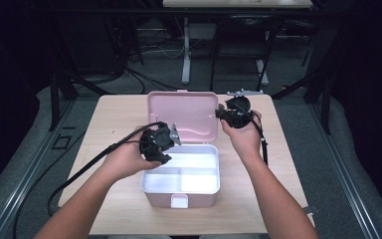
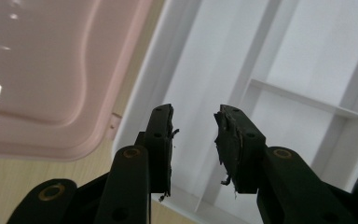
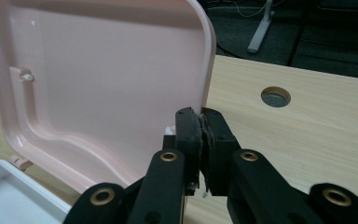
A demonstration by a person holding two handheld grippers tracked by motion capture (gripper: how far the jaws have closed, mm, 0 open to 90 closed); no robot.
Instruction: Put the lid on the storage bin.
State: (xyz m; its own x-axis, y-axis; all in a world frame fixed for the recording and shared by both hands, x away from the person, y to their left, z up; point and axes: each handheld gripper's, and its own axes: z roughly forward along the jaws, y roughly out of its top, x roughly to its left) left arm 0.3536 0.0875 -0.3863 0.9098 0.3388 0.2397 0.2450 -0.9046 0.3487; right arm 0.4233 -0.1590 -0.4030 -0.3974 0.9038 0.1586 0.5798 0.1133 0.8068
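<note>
A pink box (image 1: pixel 155 199) stands open in the middle of the table, with a white divided tray (image 1: pixel 181 172) inside it that holds nothing. Its pink lid (image 1: pixel 181 112) stands tilted back behind it. My left gripper (image 1: pixel 165 152) hovers over the tray's left rear corner, open, with nothing between its pads (image 2: pixel 195 121); below them lie the tray's white partitions (image 2: pixel 303 100) and the lid (image 2: pixel 42 60). My right gripper (image 1: pixel 220 113) is at the lid's right edge, its jaws pressed together (image 3: pixel 201 116) on the rim of the lid (image 3: pixel 98 79).
The light wooden table (image 1: pixel 119 114) has a round cable hole (image 3: pixel 276 96) at its right rear. A white latch (image 1: pixel 179 200) sits on the box's front. Both grippers' cables trail off the table. Dark floor, stands and a table leg (image 1: pixel 186 50) lie beyond.
</note>
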